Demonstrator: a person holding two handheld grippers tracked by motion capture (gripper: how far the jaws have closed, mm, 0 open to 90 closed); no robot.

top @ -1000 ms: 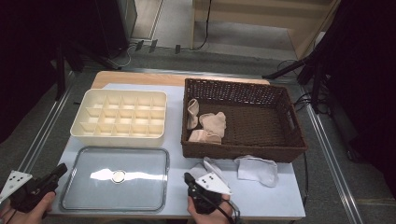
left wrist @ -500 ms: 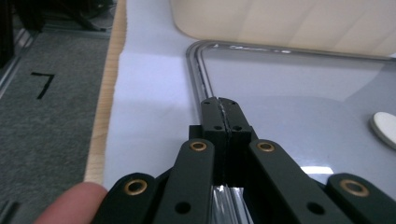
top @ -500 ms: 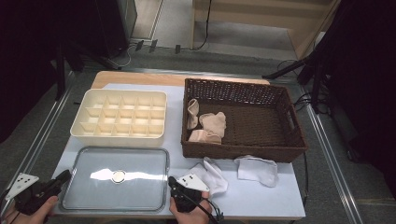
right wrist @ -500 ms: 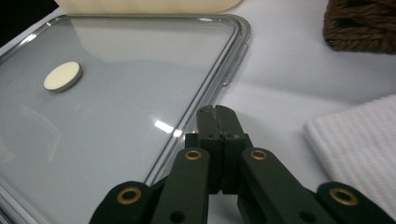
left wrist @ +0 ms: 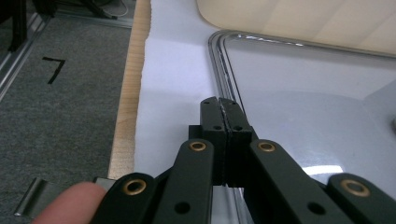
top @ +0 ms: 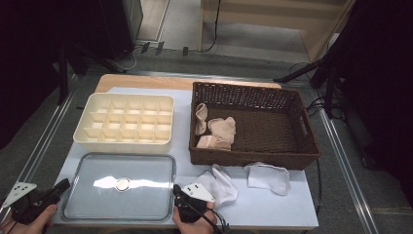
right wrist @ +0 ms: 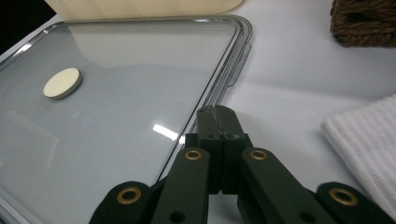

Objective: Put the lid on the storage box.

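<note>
The clear lid (top: 121,192) is lying flat, long axis crosswise, between both grippers: left gripper (top: 62,185) and right gripper (top: 176,190) are flanking its ends, jaws closed, holding nothing.

Right gripper (right wrist: 218,110): two black jaws pressed together, nothing between, tips over right edge of clear flat rectangular lid (right wrist: 121,107). Brass-coloured pivot pins on black linkage arms at bottom. Lid has raised rounded rim, small tab on right side, round cream knob (right wrist: 62,83) near left part, glare spot close to jaw tips. Pale cream plastic box edge (right wrist: 140,7) just beyond lid. Dark brown woven wicker basket corner (right wrist: 364,23) at top right. White ribbed cloth (right wrist: 369,144) at right, on white table surface (right wrist: 289,70).
</note>
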